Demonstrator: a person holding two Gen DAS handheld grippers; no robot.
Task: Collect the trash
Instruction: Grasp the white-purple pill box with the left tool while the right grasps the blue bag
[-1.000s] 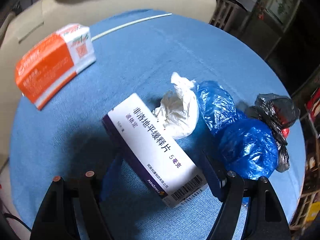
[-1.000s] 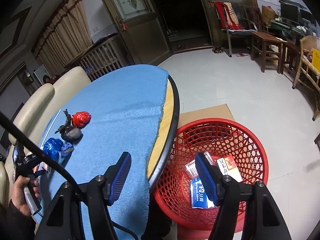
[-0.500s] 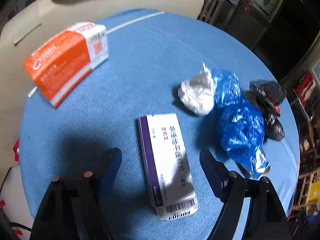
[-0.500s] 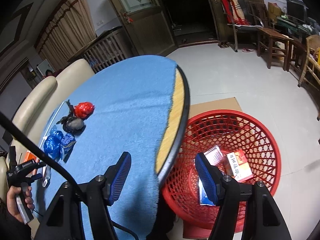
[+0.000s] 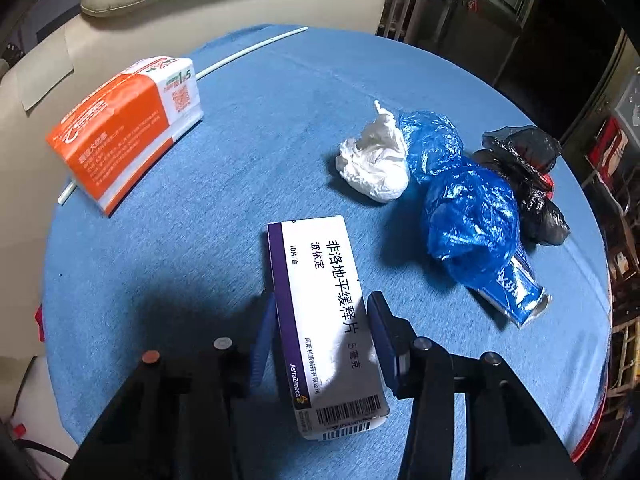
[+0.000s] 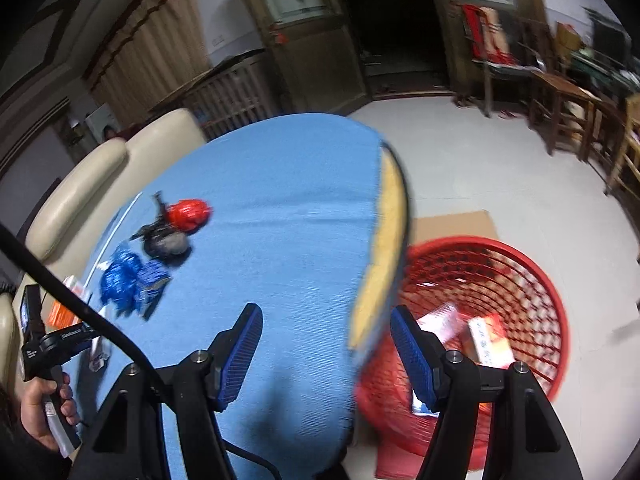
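The left gripper (image 5: 322, 338) has just been closing its jaws around the white-and-purple box (image 5: 320, 320), which lies flat on the blue table (image 5: 248, 168); both pads sit against its long sides (a grip). Beyond the box lie a white wad (image 5: 374, 164), blue bags (image 5: 468, 220), a black bag (image 5: 524, 176) and an orange pack (image 5: 124, 128). The right gripper (image 6: 326, 356) hangs released and empty over the table edge, beside the red basket (image 6: 552, 304) on the floor.

Left tool (image 5: 322, 336) jaws just closed onto medicine box (image 5: 324, 320).
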